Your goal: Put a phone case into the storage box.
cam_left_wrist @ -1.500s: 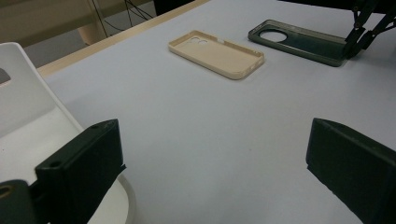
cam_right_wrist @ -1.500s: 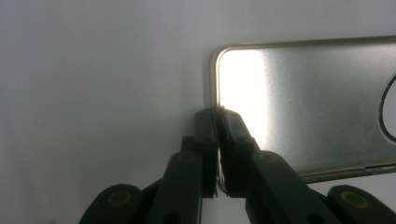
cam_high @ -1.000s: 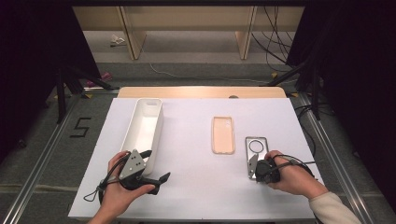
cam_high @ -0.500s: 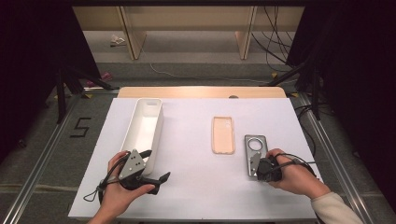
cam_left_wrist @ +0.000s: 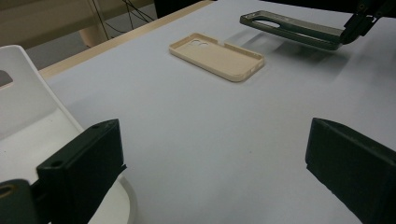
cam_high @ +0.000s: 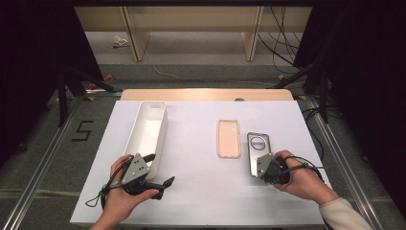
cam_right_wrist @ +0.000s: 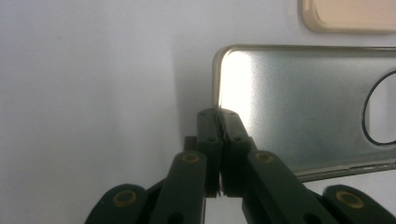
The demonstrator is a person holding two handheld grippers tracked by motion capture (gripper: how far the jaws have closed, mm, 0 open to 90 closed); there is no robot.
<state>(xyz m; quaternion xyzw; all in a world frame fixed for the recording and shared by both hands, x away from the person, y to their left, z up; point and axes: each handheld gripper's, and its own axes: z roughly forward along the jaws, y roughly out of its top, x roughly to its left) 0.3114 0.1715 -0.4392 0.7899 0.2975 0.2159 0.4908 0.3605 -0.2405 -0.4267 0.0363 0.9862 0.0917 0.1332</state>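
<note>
White tabletop (cam_high: 201,191) carries three items: a long white tray (cam_high: 149,127) at left, a beige phone case (cam_high: 228,138) lying flat near centre, and a grey metallic phone case (cam_high: 257,151) just to its right. Nothing lies between the two cases. Left gripper (cam_high: 158,184) rests beside the near end of the tray, jaws wide apart with bare tabletop between them. Right gripper (cam_right_wrist: 219,140) has its jaws pinched together on the near edge of the grey case, by a corner. Compared with a second ago, the grey case has shifted slightly and its held end sits raised off the tabletop, a shadow beneath it in the left gripper view; left gripper unchanged. The grey case has a brushed, reflective back, a thin gold-toned rim and a round dark-ringed cutout.
</note>
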